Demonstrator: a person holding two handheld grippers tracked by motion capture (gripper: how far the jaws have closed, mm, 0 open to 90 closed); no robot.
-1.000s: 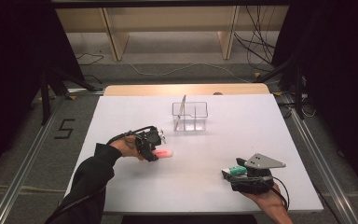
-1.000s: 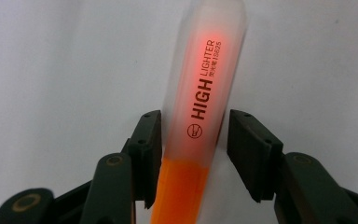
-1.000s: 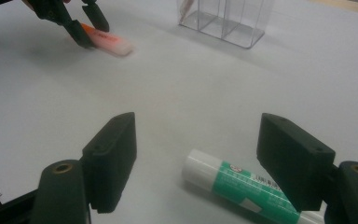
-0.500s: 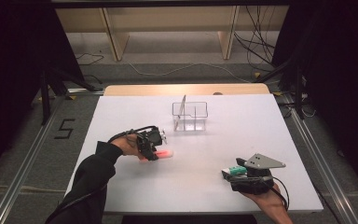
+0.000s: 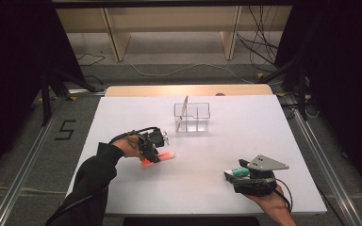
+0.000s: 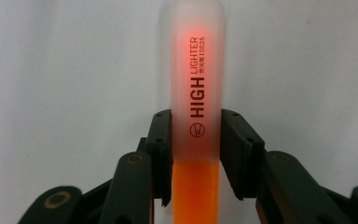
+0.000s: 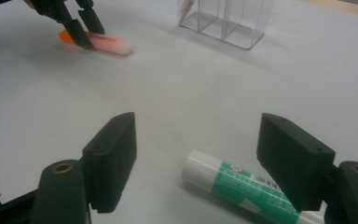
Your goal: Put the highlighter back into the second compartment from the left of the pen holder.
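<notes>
Now my left gripper (image 6: 196,140) has just been closing and pinches the highlighter (image 6: 196,88); right gripper (image 7: 205,158) spread over glue stick (image 7: 242,189), its far end cut off.

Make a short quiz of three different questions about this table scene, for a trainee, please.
1. True or false: the left tool has its jaws on both sides of the orange highlighter.
2. What lies between the open jaws of the right tool?
3. Where is the clear organizer? A) far half of the table B) beside the right tool

Key: 1 true. 2 a green-and-white glue stick. 3 A.
</notes>
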